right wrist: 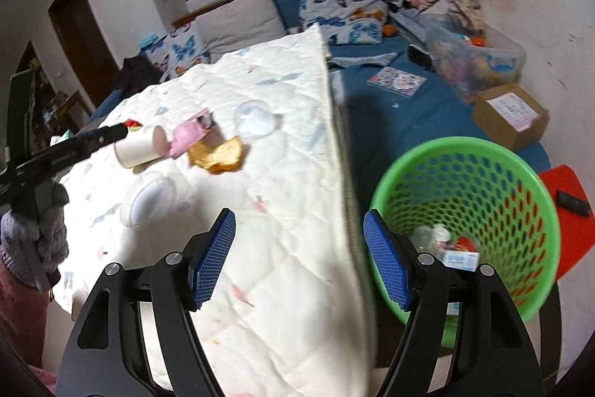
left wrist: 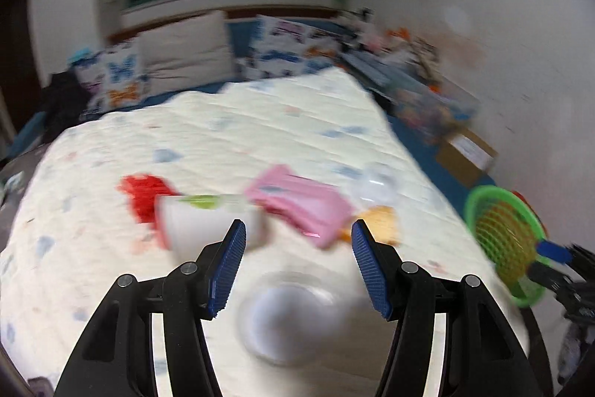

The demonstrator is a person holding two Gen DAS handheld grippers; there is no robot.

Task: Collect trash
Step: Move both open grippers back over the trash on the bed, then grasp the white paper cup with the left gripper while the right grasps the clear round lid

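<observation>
Trash scattered on quilt [right wrist: 282,248], both grippers empty, jaws apart.
Left gripper [left wrist: 297,240] over clear cup [left wrist: 293,315], nothing gripped; right gripper [right wrist: 299,237] straddling quilt edge beside green basket [right wrist: 528,181], placed close for drops.

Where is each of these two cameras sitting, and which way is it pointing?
Left wrist: on the left gripper, looking down its open jaws across the quilt at a clear cup; no body shows.
Right wrist: on the right gripper, open jaws straddling the quilt's edge beside the green basket; the left gripper and a gloved hand show at left.
Both share: quilt, basket, pink packet, orange peel, white cup.
</observation>
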